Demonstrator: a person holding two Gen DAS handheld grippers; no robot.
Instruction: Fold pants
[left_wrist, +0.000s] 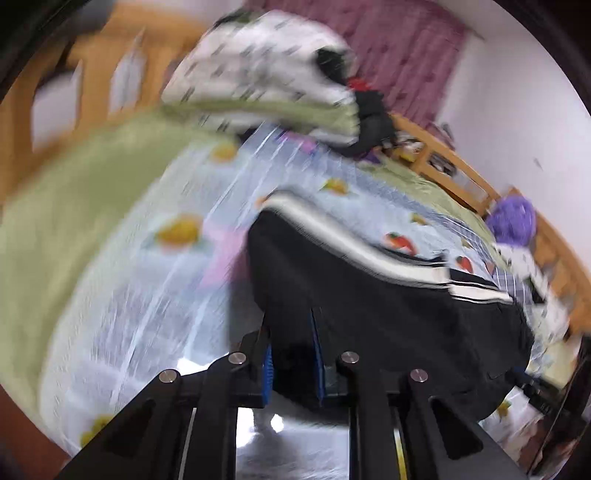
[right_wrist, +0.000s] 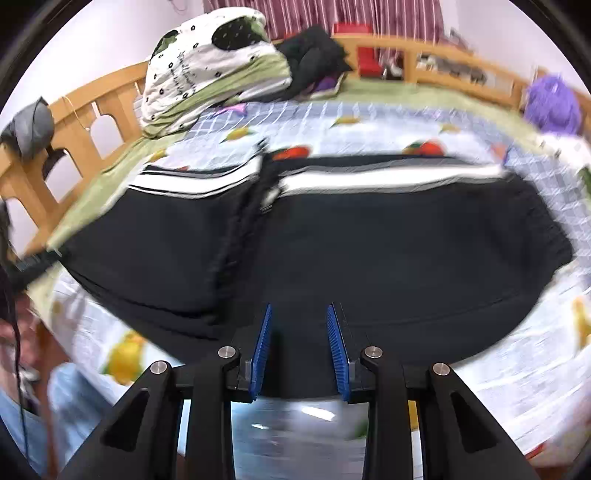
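Black pants (right_wrist: 369, 251) with white side stripes lie folded on the fruit-print bedsheet (right_wrist: 369, 125); they also show in the left wrist view (left_wrist: 369, 295). My left gripper (left_wrist: 291, 325) has its blue pads a small gap apart over the pants' near edge, and black cloth fills the gap; the view is blurred. My right gripper (right_wrist: 300, 317) is open, its blue pads (right_wrist: 263, 347) apart just above the near edge of the pants, holding nothing.
A rolled white and green quilt (right_wrist: 207, 74) and dark clothes (right_wrist: 314, 55) lie at the head of the bed. A wooden bed rail (right_wrist: 74, 122) runs round the far sides. A purple fluffy thing (right_wrist: 550, 103) sits at the right.
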